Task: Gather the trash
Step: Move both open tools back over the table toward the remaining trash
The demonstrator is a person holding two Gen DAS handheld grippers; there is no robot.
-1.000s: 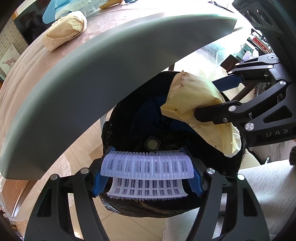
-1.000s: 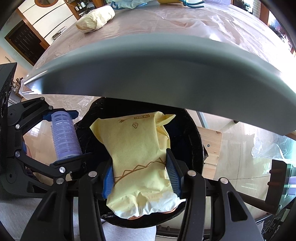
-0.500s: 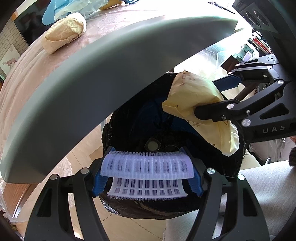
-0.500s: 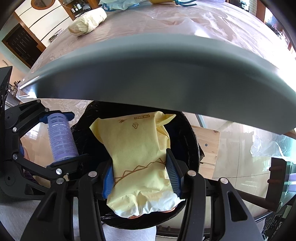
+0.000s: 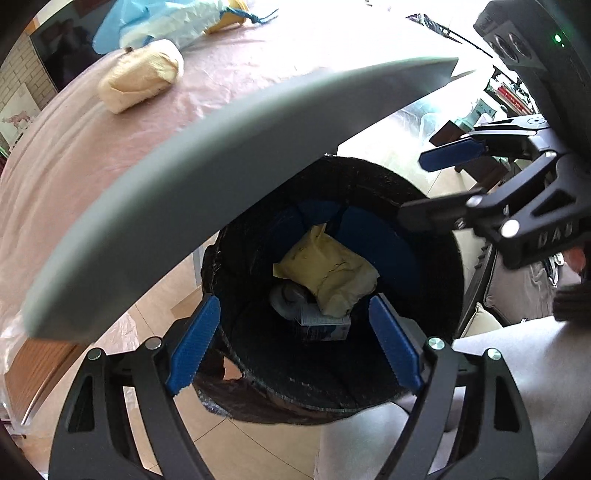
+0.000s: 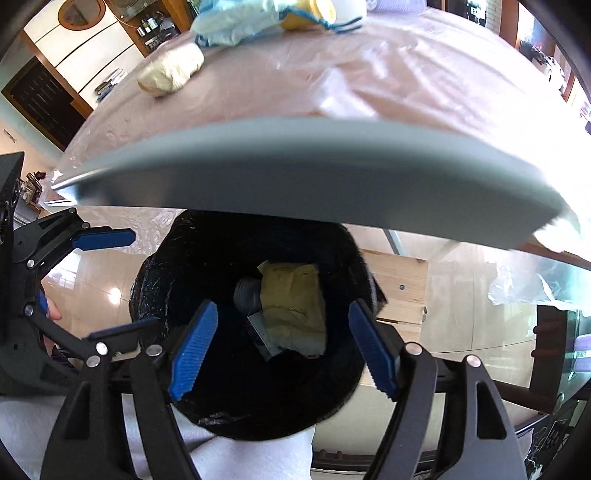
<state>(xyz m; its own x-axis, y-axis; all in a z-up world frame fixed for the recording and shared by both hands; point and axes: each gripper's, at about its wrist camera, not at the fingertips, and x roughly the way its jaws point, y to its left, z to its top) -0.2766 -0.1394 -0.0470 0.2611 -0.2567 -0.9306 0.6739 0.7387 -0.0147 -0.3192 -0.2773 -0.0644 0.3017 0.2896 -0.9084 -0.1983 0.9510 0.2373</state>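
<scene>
A bin with a black liner (image 5: 436, 258) (image 6: 184, 258) stands below the grey table edge (image 5: 221, 147) (image 6: 295, 173). Inside it lie a crumpled yellow paper bag (image 5: 328, 269) (image 6: 291, 310), a ribbed grey roller (image 5: 288, 295) (image 6: 245, 291) and a small white-blue box (image 5: 325, 325). Above the bin's near rim my left gripper (image 5: 293, 347) (image 6: 114, 284) has its jaws opening, with nothing between the pads. My right gripper (image 6: 282, 347) (image 5: 439, 184) hangs over the bin beside it, jaws also opening and holding nothing.
On the pink, plastic-covered tabletop (image 6: 369, 74) lie a beige crumpled paper wad (image 5: 140, 79) (image 6: 170, 72) and a light-blue plastic bag (image 5: 155, 18) (image 6: 240, 18). A wooden box (image 6: 399, 291) stands on the floor right of the bin. A person's pale trouser legs (image 5: 517, 369) are close by.
Both grippers have opened. The roller left the left gripper and the yellow bag left the right one; both now lie at the bottom of the bin.
</scene>
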